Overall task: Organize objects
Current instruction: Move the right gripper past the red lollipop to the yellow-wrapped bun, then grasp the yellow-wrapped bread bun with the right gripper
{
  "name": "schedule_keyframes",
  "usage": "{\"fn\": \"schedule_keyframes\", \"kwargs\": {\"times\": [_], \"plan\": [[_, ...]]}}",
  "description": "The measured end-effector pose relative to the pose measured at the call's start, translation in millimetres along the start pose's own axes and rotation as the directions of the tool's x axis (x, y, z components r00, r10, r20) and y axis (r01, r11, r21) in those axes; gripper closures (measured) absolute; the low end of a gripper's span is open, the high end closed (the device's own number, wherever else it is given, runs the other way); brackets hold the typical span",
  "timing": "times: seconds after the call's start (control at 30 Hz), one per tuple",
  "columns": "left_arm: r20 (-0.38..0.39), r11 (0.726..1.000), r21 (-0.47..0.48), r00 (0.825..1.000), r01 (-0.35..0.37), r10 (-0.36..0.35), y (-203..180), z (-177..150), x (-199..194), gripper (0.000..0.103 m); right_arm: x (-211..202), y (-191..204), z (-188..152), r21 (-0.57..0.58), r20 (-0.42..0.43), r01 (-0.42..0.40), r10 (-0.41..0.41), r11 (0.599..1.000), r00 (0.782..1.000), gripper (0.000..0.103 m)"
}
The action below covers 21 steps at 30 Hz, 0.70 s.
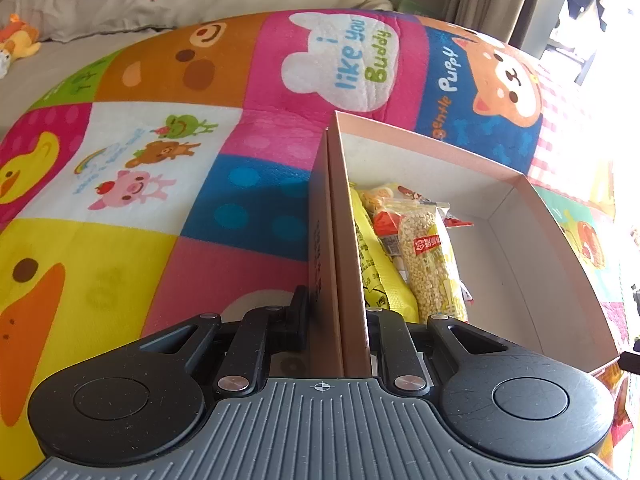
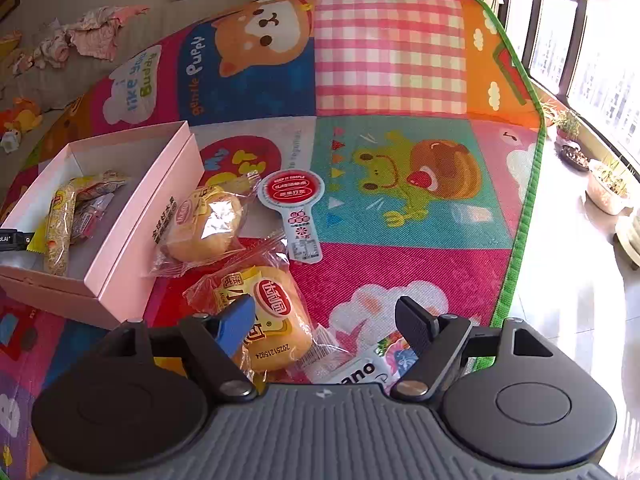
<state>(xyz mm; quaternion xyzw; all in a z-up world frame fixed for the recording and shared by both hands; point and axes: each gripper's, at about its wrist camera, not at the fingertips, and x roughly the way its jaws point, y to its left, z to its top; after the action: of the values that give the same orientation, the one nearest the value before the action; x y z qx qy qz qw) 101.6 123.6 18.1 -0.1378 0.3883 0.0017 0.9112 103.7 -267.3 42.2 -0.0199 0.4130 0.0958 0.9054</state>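
Note:
In the left wrist view my left gripper point(image 1: 338, 308) is shut on the near side wall of a pink cardboard box point(image 1: 348, 200), one finger outside and one inside. In the box lie a puffed-grain bar point(image 1: 432, 264), a yellow packet point(image 1: 380, 276) and other small snacks. In the right wrist view the same box point(image 2: 132, 240) sits at the left. My right gripper point(image 2: 324, 312) is open just above a wrapped bun point(image 2: 276, 320), its blue left finger over the wrapper. A second wrapped bun point(image 2: 208, 224) leans against the box. A round red-labelled packet point(image 2: 292, 196) lies behind them.
Everything rests on a colourful cartoon play mat point(image 2: 392, 60). Another printed packet point(image 2: 360, 368) lies under the right gripper. A sofa with clothes point(image 2: 96, 32) and a plush toy point(image 1: 18, 40) stands behind. Plant pots point(image 2: 608, 188) line the floor by the window at the right.

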Motion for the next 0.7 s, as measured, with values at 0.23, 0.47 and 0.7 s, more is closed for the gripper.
{"fn": "schedule_keyframes", "kwargs": {"times": [0.23,0.47,0.7], "plan": [[0.003,1.000,-0.001,1.000,0.002,-0.002,1,0,0,0.085,-24,39,-17,-0.121,-0.007,-0.072,0.071,0.990,0.997,0.025],[0.008,1.000,-0.004,1.000,0.010,-0.010,2,-2,-1,0.084,-33,53,-8,-0.104,0.058,-0.052,0.058,0.993,0.997,0.022],[0.009,1.000,-0.005,1.000,0.014,-0.014,1,-2,-1,0.084,-4,65,-19,-0.112,-0.021,-0.039,0.037,0.993,0.999,0.021]]}}
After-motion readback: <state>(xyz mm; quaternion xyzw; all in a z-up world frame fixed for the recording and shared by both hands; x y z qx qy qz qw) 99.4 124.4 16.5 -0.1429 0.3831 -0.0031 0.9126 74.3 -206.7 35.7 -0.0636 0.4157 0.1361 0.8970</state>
